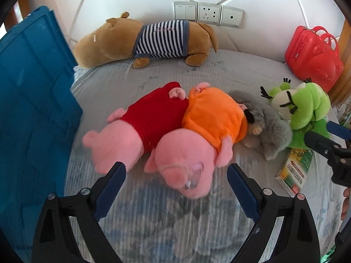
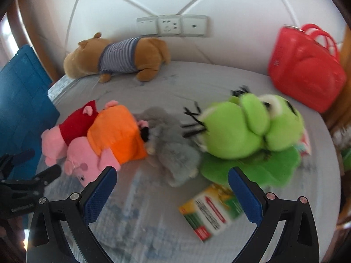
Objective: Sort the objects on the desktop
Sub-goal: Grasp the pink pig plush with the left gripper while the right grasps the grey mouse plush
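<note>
Two pink pig plush toys lie side by side on the grey bedspread (image 1: pixel 153 219): one in an orange shirt (image 1: pixel 210 118) and one in a red shirt (image 1: pixel 153 116). My left gripper (image 1: pixel 176 171) is open, its jaws spread on either side of the orange pig's head, not touching it. A grey plush (image 1: pixel 272 127) lies right of the pigs, and a green frog plush (image 2: pixel 252 129) beyond it. My right gripper (image 2: pixel 172 175) is open and empty, in front of the grey plush (image 2: pixel 173 151) and above a small printed box (image 2: pixel 210 212).
A blue plastic crate (image 1: pixel 33 114) stands at the left. A brown dog plush in a striped shirt (image 1: pixel 140 41) lies against the white headboard. A red toy suitcase (image 1: pixel 313 57) stands at the back right. Wall sockets (image 1: pixel 207 14) are above the bed.
</note>
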A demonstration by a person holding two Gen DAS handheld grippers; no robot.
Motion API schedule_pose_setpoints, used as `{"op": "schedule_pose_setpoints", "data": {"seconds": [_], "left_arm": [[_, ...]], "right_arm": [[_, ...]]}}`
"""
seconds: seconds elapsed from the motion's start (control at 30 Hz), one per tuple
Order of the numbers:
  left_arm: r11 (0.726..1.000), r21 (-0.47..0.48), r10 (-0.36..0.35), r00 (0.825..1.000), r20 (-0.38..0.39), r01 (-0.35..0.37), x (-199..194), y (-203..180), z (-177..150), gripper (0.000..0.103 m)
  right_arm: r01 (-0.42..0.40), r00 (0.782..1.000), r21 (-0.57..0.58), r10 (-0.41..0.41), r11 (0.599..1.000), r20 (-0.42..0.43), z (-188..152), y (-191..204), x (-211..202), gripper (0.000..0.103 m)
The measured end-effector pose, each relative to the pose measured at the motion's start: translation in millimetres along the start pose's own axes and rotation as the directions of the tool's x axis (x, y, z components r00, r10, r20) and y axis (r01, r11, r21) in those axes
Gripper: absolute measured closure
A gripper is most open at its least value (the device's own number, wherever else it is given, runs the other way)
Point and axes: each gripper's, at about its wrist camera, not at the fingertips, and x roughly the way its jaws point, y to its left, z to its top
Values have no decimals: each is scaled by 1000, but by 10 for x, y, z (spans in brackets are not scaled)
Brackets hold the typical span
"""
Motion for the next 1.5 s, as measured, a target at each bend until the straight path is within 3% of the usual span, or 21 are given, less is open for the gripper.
{"op": "schedule_pose_setpoints", "data": {"seconds": [0.1,0.17,0.5,0.63,0.73,0.83,0.93,0.97,1.13,1.27,1.5], "left_arm": [[999,34,0,1000,-17,1,194,-77,82,8],[998,56,-5,1000,-30,6,315,-136,127,8],[992,126,-5,994,-109,19,926,-373,332,8],[988,150,-16,993,-119,34,1078,-428,381,0],[983,173,-39,991,-128,61,1185,-507,396,0],[985,164,-41,993,-112,59,1185,-520,364,1],[986,150,-60,994,-92,73,1087,-449,275,18],[987,134,-71,993,-95,84,1045,-404,237,21],[991,66,-108,989,-104,115,818,-215,38,35],[992,49,-109,985,-134,117,601,-108,-241,38],[991,38,-120,979,-163,128,283,-58,-672,42]], "right_arm": [[-36,999,-25,35,999,-18,122,70,222,7],[-49,998,-36,47,998,-52,181,77,446,26],[-45,987,-81,32,996,-156,289,-115,1117,26],[-15,984,-154,-13,988,-175,260,-45,1263,26],[5,983,-191,-40,982,-177,248,1,1350,20],[31,980,-216,-72,976,-185,213,22,1465,23],[-20,977,-150,-12,988,-211,160,-44,1481,53],[-33,977,-124,5,992,-215,127,-86,1459,56],[-71,978,-62,57,996,-203,-66,-157,1176,58],[-110,975,-52,98,993,-198,-290,-63,874,59],[-171,953,-72,146,983,-267,-777,161,606,60]]}}
